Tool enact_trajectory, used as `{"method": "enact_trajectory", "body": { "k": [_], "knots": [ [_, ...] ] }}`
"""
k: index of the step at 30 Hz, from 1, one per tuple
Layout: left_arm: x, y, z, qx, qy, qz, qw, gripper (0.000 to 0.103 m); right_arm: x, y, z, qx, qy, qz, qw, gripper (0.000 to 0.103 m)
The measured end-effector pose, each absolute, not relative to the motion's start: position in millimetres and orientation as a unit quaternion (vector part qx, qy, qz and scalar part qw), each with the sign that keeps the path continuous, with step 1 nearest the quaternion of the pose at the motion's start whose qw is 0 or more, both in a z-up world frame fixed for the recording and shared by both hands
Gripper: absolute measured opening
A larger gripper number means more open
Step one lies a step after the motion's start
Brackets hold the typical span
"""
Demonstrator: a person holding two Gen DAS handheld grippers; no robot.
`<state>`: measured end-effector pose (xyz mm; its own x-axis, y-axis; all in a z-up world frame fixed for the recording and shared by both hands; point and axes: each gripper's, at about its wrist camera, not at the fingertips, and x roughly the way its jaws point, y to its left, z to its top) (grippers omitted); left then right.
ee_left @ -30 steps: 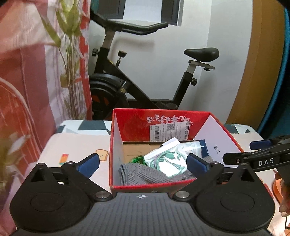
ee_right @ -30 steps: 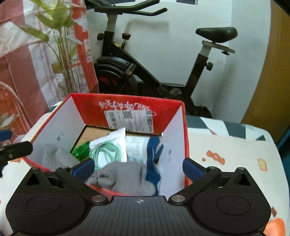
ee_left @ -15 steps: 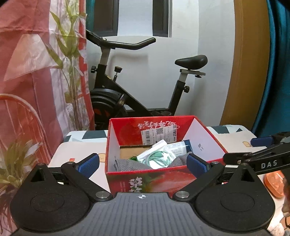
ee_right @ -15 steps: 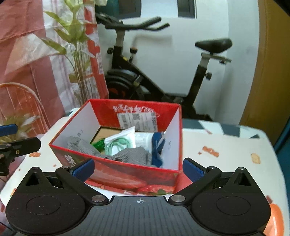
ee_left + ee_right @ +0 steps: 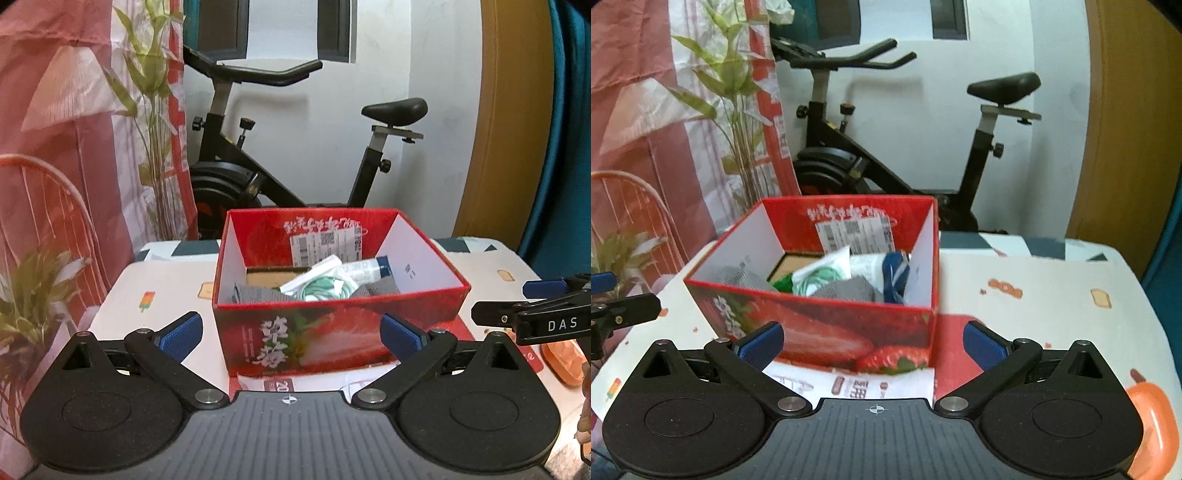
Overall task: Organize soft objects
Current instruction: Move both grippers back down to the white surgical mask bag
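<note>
Left hand-held gripper [image 5: 291, 334] black with blue ribbed fingertip pads [image 5: 181, 334], silver pivot screws, right hand-held gripper [image 5: 873, 341] alike, white "DAS" lettering

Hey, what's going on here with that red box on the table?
A person holds two grippers, both open and empty, in front of a red box on the table. The left gripper and right gripper touch nothing. Inside the box lie a grey cloth, a packet of green cord and a white tube.
</note>
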<state>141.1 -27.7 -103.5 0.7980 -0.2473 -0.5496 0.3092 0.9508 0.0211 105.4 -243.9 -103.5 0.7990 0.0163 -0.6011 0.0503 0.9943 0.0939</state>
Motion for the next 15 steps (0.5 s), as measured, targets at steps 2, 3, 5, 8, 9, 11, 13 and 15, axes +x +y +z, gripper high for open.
{"method": "enact_trajectory", "body": {
  "k": [2, 3, 5, 8, 9, 11, 13, 15],
  "knots": [
    [142, -27, -109, 0.057, 0.286, -0.147, 0.945, 0.103, 105, -245, -110, 0.054, 0.321, -0.013, 0.945, 0.103],
    [142, -27, -113, 0.057, 0.289, -0.147, 0.944, 0.103, 105, -245, -113, 0.054, 0.322, -0.015, 0.945, 0.103],
    [142, -25, -118, 0.056, 0.293, -0.145, 0.943, 0.103, 104, -245, -119, 0.052, 0.322, -0.019, 0.945, 0.103],
    [145, -22, -126, 0.054, 0.299, -0.142, 0.942, 0.103, 104, -242, -127, 0.041, 0.323, -0.023, 0.945, 0.103],
    [146, -20, -130, 0.053, 0.302, -0.142, 0.941, 0.103, 104, -240, -130, 0.038, 0.325, -0.024, 0.945, 0.103],
    [149, -19, -137, 0.052, 0.310, -0.140, 0.939, 0.103, 105, -239, -138, 0.036, 0.332, -0.022, 0.942, 0.103],
    [153, -18, -148, 0.052, 0.320, -0.140, 0.936, 0.103, 107, -238, -146, 0.036, 0.340, -0.021, 0.940, 0.103],
    [157, -17, -159, 0.051, 0.333, -0.141, 0.931, 0.103, 109, -236, -155, 0.033, 0.348, -0.019, 0.937, 0.103]
  ]
}}
